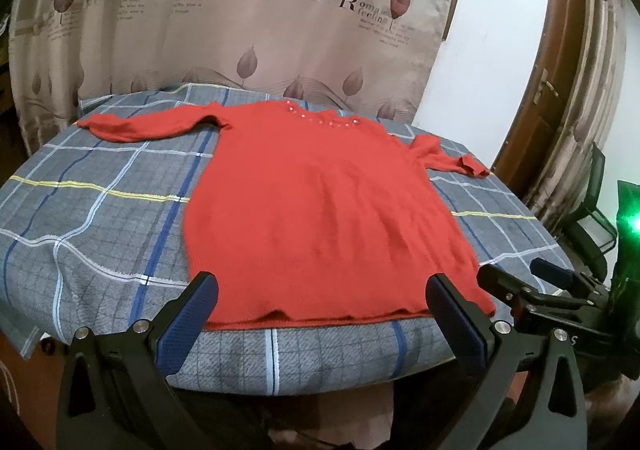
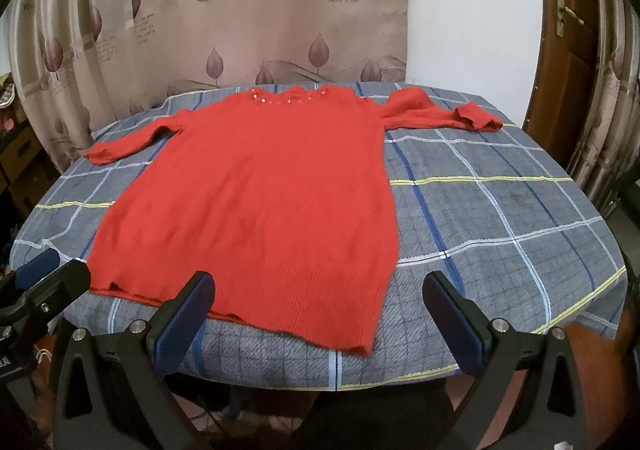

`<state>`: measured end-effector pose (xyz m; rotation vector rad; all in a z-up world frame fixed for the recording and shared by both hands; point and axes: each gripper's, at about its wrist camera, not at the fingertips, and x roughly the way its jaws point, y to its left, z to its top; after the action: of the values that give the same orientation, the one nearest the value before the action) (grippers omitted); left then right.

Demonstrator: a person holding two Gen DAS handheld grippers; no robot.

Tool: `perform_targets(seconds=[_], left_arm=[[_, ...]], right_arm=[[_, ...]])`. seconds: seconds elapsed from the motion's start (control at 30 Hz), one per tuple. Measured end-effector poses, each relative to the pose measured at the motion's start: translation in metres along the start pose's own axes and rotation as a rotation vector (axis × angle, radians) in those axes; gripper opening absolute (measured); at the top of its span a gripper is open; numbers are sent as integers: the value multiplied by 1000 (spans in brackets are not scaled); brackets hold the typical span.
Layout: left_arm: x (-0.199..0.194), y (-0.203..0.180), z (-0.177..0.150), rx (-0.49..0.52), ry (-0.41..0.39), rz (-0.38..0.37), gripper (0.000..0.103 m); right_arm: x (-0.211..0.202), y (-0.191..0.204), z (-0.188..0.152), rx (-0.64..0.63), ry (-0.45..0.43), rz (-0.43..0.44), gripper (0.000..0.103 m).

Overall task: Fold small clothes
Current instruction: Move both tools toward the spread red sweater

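Observation:
A red knit sweater point(image 1: 320, 210) lies flat on the table, neckline with sequins at the far side, both sleeves spread out, hem nearest me. It also shows in the right wrist view point(image 2: 256, 202). My left gripper point(image 1: 322, 288) is open and empty, hovering over the hem at the near edge. My right gripper point(image 2: 318, 286) is open and empty, over the hem's right corner. The right gripper shows at the right in the left wrist view point(image 1: 520, 278). The left gripper shows at the left in the right wrist view point(image 2: 52, 268).
The table is covered with a grey plaid cloth point(image 1: 100, 210), also in the right wrist view point(image 2: 500, 218). A beige curtain with leaf print point(image 1: 240, 10) hangs behind it. A brown door point(image 2: 568, 50) stands at the right.

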<state>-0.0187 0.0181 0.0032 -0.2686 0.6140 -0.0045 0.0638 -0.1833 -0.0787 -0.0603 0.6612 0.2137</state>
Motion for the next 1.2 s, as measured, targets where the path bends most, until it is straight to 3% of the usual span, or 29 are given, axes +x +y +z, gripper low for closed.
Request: perform_targets(seconds=[0.33, 0.8, 1.2], left_arm=[[-11, -9, -1, 48, -58, -7, 103], [-19, -12, 0, 58, -75, 2, 103], [1, -14, 35, 102, -82, 46, 103]], right_arm=[[-5, 6, 1, -35, -11, -2, 103], [-16, 17, 2, -93, -40, -8, 103], [7, 12, 16, -86, 19, -7, 103]])
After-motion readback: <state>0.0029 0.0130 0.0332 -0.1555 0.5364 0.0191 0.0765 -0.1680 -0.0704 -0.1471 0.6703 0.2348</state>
